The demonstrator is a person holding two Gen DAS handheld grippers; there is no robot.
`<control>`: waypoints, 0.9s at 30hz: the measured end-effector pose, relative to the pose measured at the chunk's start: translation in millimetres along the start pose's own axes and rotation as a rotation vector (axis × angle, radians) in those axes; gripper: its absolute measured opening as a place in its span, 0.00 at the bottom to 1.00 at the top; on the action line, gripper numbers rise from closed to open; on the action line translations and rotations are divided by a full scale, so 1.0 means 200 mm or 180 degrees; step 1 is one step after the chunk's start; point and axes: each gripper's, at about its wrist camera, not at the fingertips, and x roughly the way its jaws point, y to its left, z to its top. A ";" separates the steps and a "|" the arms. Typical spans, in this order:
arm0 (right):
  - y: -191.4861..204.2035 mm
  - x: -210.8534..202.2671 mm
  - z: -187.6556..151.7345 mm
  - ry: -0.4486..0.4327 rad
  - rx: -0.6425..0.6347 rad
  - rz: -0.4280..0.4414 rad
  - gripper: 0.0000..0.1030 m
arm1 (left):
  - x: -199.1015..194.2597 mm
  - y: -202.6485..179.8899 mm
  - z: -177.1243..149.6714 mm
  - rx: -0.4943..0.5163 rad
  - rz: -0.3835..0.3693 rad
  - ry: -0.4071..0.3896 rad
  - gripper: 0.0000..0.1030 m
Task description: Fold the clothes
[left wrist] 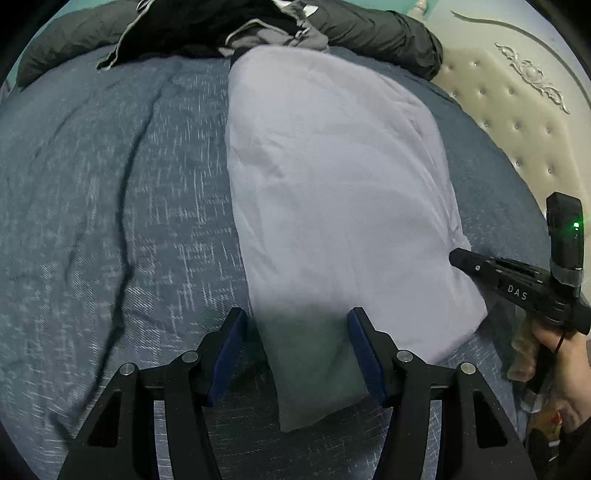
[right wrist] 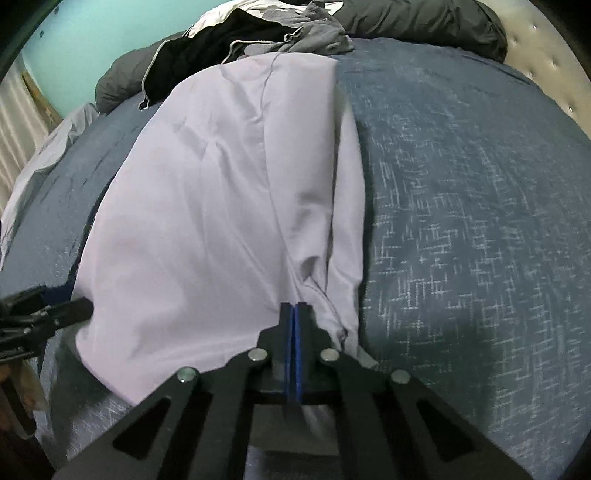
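the pale lavender garment lies lengthwise along the middle of the bed, its near end by the bed's near edge. the left gripper hangs with jaws apart, straddling the near left corner. the right gripper has its jaws together, seemingly pinching the near right hem. grip both corners evenly before lifting; bare bedspread lies on both sides, dark clothes crowd the far edge.

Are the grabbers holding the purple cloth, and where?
The right gripper is shut on the cloth at its near edge. The left gripper is open, its jaws astride the near corner, holding nothing.
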 end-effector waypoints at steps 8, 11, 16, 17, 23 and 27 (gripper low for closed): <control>-0.14 -0.23 0.08 -0.0172 0.0269 0.0180 0.06 | -0.03 0.03 0.04 -0.0035 -0.0098 0.0028 0.60; -0.20 -0.28 0.12 -0.0081 0.0394 0.0212 0.37 | -0.07 0.08 0.08 -0.0158 -0.0245 0.0061 0.60; -0.24 -0.29 0.12 0.0203 0.0590 0.0471 0.61 | -0.12 0.08 0.08 -0.0181 -0.0324 0.0081 0.64; -0.22 -0.29 0.12 0.0250 0.0565 0.0472 0.61 | -0.12 0.08 0.09 -0.0203 -0.0357 0.0100 0.65; -0.17 -0.16 0.08 0.0617 0.0556 0.0465 0.65 | -0.05 0.07 0.08 -0.0236 -0.0342 0.0334 0.66; -0.16 -0.10 0.05 0.0703 0.0566 0.0439 0.69 | 0.02 0.09 0.06 -0.0304 -0.0378 0.0452 0.71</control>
